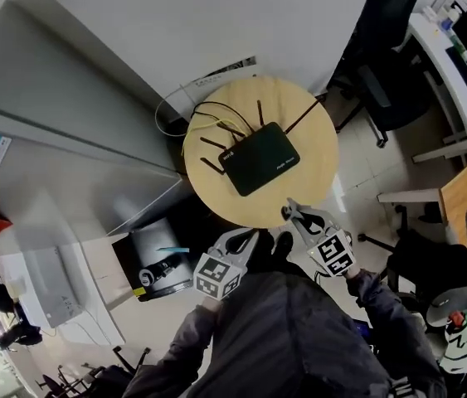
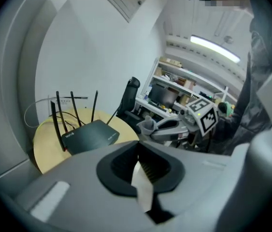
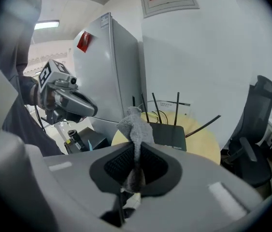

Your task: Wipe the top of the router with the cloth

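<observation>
The black router (image 1: 258, 157) with several thin antennas lies on the round wooden table (image 1: 316, 181); it also shows as the router (image 2: 90, 135) and the router (image 3: 167, 135). My right gripper (image 3: 135, 151) is shut on a grey cloth (image 3: 135, 127), which sticks up from the jaws. In the head view the right gripper (image 1: 297, 215) hangs over the table's near edge, short of the router. My left gripper (image 1: 245, 240) is beside it, just off the near rim. The left gripper (image 2: 138, 161) is shut, with only a pale sliver between its pads.
A tall grey cabinet (image 3: 114, 71) stands left of the table. A black office chair (image 1: 386, 73) and white desks (image 1: 457, 65) are to the right. Yellow and black cables (image 1: 208, 118) trail off the table's back. A dark box (image 1: 154, 259) sits on the floor at left.
</observation>
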Demonstrator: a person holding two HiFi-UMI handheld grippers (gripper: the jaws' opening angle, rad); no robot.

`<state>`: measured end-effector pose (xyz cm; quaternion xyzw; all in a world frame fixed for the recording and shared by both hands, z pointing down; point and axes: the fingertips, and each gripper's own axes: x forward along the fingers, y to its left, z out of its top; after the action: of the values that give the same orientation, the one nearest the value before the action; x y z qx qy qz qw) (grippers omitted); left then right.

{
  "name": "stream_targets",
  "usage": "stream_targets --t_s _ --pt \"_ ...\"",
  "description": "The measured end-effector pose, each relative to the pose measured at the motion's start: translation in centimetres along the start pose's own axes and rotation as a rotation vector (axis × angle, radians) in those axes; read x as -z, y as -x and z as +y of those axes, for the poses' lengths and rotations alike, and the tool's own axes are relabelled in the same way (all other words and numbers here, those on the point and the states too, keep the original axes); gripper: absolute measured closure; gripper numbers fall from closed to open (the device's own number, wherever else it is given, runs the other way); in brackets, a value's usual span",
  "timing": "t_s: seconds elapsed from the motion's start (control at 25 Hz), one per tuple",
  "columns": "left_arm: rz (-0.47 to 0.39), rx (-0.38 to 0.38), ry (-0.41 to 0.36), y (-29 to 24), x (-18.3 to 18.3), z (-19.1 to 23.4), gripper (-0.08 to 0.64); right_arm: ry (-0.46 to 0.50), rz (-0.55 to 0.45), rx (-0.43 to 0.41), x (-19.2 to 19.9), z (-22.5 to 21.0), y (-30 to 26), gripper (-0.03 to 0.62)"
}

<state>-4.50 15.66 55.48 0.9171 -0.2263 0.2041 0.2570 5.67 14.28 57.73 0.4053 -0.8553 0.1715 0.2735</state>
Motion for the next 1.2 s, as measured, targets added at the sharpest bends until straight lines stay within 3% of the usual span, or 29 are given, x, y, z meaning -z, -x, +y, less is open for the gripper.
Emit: stream_targets --t_s 0.36,0.6,0.92,1.2 --pt "-0.09 0.003 0.056 -0.8 -3.4 6.0 0.56 -0.116 0.121 -0.096 -4.8 -4.3 -14.7 0.565" --pt "-0.121 -0.07 0.12 1.4 -3.9 9.9 0.56 -0.137 0.273 -0.135 -5.2 -4.2 -26.1 0.565" --pt "-0.126 -0.117 0.162 1.2 -4.2 11.6 0.56 -0.025 0.391 -0.176 -3.5 -2.8 -31.1 0.565" --pt "-0.115 -0.15 0.178 1.0 -4.7 12.3 0.56 -0.043 0.413 -0.189 -2.7 -4.3 -31.3 0.563"
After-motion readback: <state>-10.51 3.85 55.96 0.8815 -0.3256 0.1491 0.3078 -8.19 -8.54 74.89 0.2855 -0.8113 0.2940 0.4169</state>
